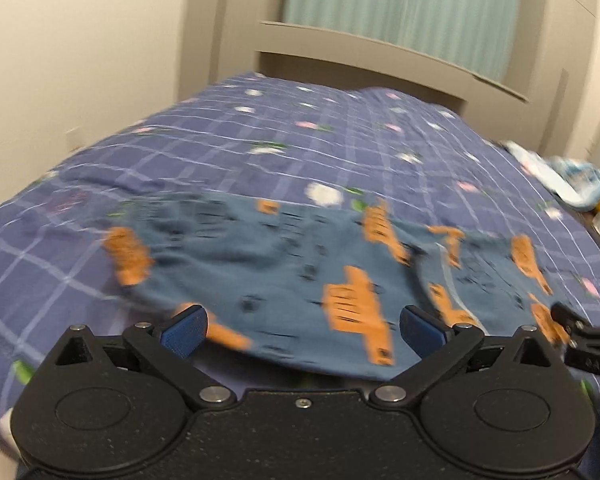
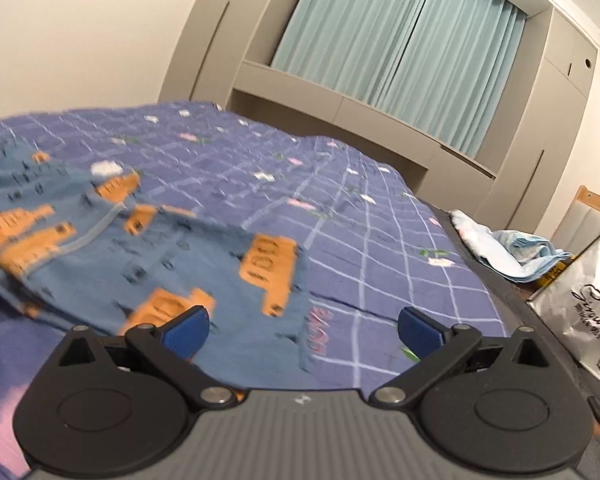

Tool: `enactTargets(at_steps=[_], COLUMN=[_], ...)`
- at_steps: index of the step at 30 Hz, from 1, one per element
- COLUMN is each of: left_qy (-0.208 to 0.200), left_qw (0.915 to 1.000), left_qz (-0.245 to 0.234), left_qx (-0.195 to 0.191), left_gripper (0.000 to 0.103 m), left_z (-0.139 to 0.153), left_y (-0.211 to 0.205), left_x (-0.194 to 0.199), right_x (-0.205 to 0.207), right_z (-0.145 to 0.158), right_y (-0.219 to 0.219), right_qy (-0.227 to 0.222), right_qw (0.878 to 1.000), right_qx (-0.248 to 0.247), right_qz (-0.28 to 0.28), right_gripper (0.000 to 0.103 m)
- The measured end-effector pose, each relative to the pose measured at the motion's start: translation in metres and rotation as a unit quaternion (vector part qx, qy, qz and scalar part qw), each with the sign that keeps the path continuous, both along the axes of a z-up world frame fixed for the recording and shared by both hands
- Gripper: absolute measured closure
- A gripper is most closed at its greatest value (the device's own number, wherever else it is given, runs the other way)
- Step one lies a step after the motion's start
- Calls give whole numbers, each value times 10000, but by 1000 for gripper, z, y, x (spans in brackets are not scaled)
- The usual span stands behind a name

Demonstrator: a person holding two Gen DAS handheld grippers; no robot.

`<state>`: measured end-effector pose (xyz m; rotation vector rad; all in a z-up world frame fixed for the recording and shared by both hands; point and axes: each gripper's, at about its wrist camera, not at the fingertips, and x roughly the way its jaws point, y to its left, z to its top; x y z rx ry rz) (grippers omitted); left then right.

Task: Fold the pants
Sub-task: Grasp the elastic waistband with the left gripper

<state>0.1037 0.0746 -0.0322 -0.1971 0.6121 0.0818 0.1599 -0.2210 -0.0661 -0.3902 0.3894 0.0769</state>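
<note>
Blue pants with orange vehicle prints (image 1: 284, 264) lie rumpled on the bed's purple checked cover (image 1: 260, 140). My left gripper (image 1: 302, 330) is open, its blue pads wide apart just above the pants' near edge, holding nothing. In the right wrist view the pants (image 2: 148, 248) lie to the left and centre. My right gripper (image 2: 302, 330) is open and empty over the pants' right edge and the cover (image 2: 380, 248). The right gripper's black finger shows at the right edge of the left wrist view (image 1: 588, 340).
A beige headboard shelf (image 2: 340, 108) and teal curtains (image 2: 400, 40) stand behind the bed. At the bed's right side lie light blue cloths (image 2: 508, 248) and a silver bag (image 2: 580, 312). A wall runs along the left.
</note>
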Motion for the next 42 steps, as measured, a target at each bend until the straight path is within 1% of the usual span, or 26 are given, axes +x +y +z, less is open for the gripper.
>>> enactTargets(at_steps=[4,8,13,16,20,24,27,31,42], left_qy=[-19,34,107,114,-45,-242,-293,-364,-291], left_qw=[9985,9952,9917,9878,9843,9813,9794,9762,9764], left_qz=[533,946,1152,1293,1357,1331,1345,1327,1357], left_qx=[-116,-246,-566,-860,-1132,-1367,-1478,-1675,-1653], left_gripper=[1,1,1,1,1,1,1,1,1], left_z=[1,-5,-16,-23,-27,-29,-30,-31,-30], left_y=[30,58,83,95,104,108,109,110,107], left_x=[-3,1,16,26,34,38,40,37,36], right_x=[5,12,16,17,19,14,12,14,15], right_z=[4,6,-1,-7,-12,-18,-21,-21,-22], right_y=[30,63,88,93,93,97,99,97,95], right_qy=[35,69,131,204,250,113,62,104,145], right_qw=[9992,9969,9942,9933,9935,9931,9925,9928,9929], right_qx=[-63,-132,-281,-420,-413,-564,-648,-577,-509], right_qz=[394,774,1027,1057,1035,1026,1034,1045,1062], right_gripper=[0,0,0,0,0,0,0,0,0])
